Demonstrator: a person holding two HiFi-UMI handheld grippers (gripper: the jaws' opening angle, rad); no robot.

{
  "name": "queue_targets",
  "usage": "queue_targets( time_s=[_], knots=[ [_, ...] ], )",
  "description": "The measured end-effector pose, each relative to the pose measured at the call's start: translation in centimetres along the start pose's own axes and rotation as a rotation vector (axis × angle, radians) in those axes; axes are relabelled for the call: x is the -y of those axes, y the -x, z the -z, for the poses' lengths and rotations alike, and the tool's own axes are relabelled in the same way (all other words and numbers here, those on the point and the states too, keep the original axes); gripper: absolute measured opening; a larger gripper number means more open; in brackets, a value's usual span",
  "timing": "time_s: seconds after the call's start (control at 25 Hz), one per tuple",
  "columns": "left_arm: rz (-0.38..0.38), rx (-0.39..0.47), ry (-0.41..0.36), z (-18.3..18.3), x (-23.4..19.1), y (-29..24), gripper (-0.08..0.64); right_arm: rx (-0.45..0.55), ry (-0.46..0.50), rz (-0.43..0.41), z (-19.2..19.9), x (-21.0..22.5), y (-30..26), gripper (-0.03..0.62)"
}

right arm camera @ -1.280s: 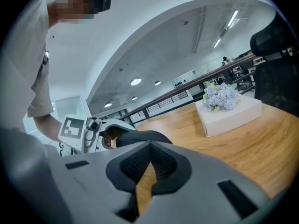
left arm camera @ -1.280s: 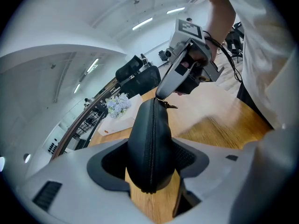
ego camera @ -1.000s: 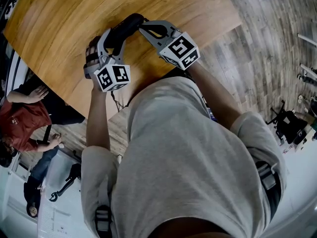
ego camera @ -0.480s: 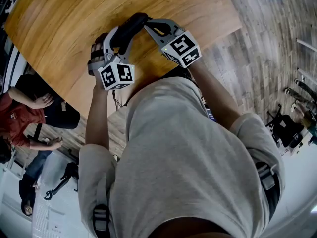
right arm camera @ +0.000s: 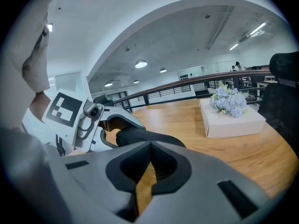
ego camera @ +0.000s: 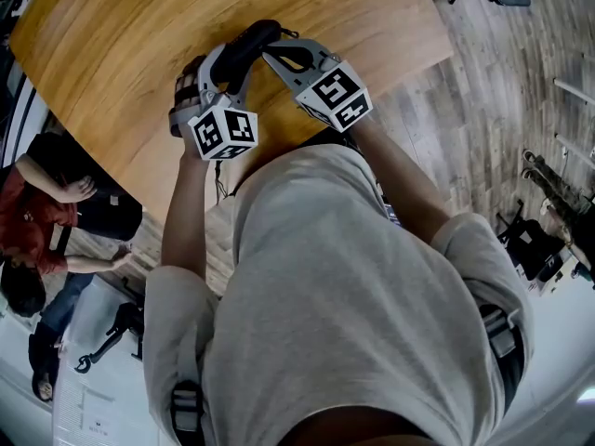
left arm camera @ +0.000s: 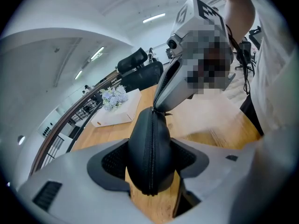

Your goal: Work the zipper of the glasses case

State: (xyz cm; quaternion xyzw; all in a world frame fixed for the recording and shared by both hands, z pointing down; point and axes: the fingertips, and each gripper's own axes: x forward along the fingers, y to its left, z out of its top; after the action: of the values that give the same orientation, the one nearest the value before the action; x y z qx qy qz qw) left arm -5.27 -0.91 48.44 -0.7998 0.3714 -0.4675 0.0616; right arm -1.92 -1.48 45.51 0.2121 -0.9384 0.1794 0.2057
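Note:
A black zippered glasses case is held just above the wooden table. My left gripper is shut on its body, both pads pressing its sides. In the left gripper view the case stands between the jaws with its zipper line facing the camera. My right gripper comes in from the far end, shut at the top of the zipper on the pull, which is mostly hidden by the tips. In the right gripper view the shut right gripper sits against the case, the left gripper's marker cube beyond it.
A white box with pale flowers sits further along the table. A black chair stands behind it. The table's near edge runs just under my hands. People stand at the left on the floor.
Both grippers keep the same hold on the case. The view has shifted a little, and the people at the left have moved.

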Motion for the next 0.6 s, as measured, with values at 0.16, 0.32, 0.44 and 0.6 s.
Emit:
queue_targets(
  time_s=[0.16,0.32,0.44,0.6],
  knots=[
    [0.010,0.040,0.000,-0.5,0.2,0.4,0.279,-0.001,-0.013,0.014,0.3,0.6,0.1,0.025],
    [0.011,0.093,-0.019,-1.6,0.3,1.1,0.279,-0.002,-0.045,0.027,0.6,1.3,0.2,0.025],
    [0.002,0.084,-0.015,-1.6,0.1,1.1,0.279,-0.003,-0.045,0.015,0.4,1.1,0.2,0.025],
    [-0.006,0.061,0.007,-1.3,0.0,0.7,0.279,-0.009,-0.009,-0.010,-0.1,0.0,-0.1,0.025]
  ],
)
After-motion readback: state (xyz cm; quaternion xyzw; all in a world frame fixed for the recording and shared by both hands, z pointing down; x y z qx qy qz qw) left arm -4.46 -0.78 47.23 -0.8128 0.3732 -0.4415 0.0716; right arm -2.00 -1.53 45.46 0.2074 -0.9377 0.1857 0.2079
